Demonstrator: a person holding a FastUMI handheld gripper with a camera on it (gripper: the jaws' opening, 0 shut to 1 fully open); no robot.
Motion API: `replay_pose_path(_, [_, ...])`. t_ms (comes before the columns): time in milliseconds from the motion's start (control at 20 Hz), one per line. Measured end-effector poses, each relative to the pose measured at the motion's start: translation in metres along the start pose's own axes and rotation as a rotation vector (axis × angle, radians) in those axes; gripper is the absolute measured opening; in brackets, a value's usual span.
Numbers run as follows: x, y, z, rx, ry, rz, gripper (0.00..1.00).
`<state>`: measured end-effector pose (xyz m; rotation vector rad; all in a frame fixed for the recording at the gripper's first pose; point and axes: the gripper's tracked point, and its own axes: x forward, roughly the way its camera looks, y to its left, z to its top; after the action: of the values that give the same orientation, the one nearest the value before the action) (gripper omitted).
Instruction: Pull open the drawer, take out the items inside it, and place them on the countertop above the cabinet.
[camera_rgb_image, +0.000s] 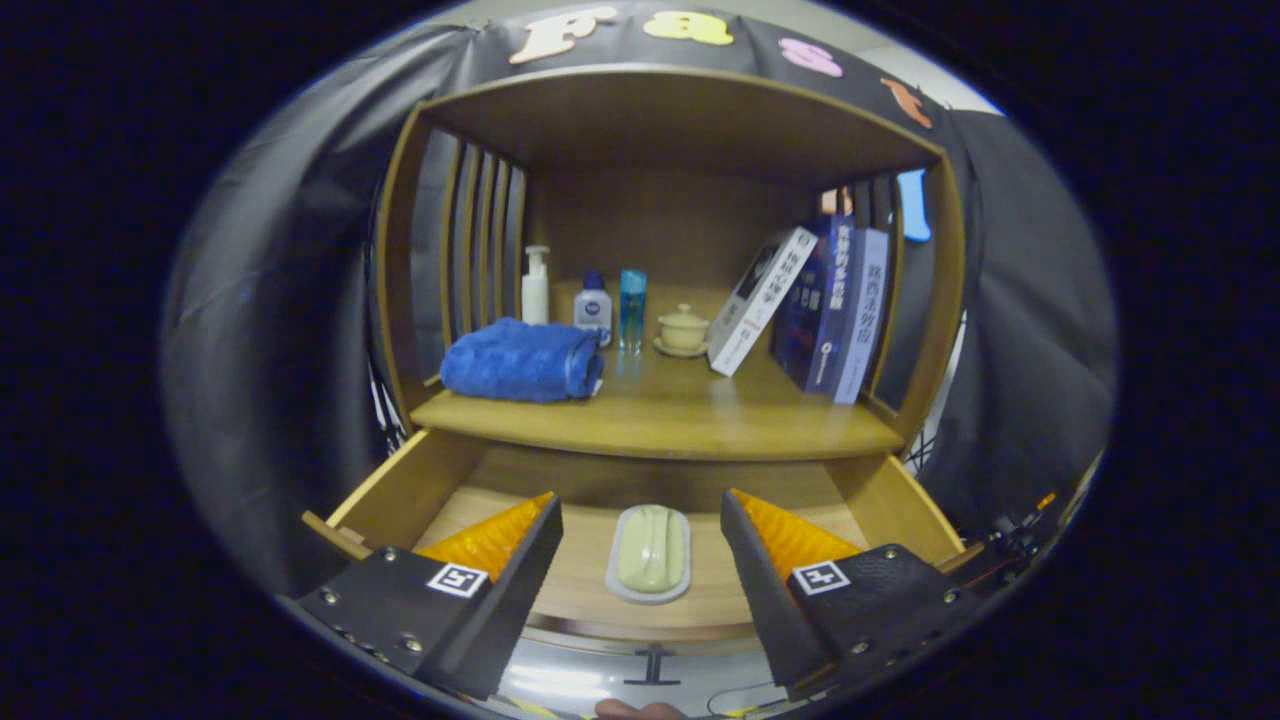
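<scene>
Nearest the camera, the gripper (640, 560) is held spread wide, its two fingers apart and pressing on nothing. Between them, in the pulled-open wooden drawer (400, 490), a pale green bar of soap on a white oval dish (650, 555) is seen lying on the drawer floor. Its long axis runs near to far, in line with the fingers (so a straight descent would likely bracket its short sides). Above the drawer, the wooden countertop (680, 415) lies just beyond, with bare space between a folded blue towel (522, 360) on the left and leaning books (820, 300) on the right.
</scene>
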<state>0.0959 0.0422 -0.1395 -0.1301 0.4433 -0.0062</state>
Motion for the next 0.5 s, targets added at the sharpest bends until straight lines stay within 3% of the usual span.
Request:
replay_pose_path(400, [0.072, -0.013, -0.055, 0.127, 0.378, -0.052, 0.96])
replay_pose_path(500, [0.077, -0.012, -0.060, 0.174, 0.406, -0.037, 0.75])
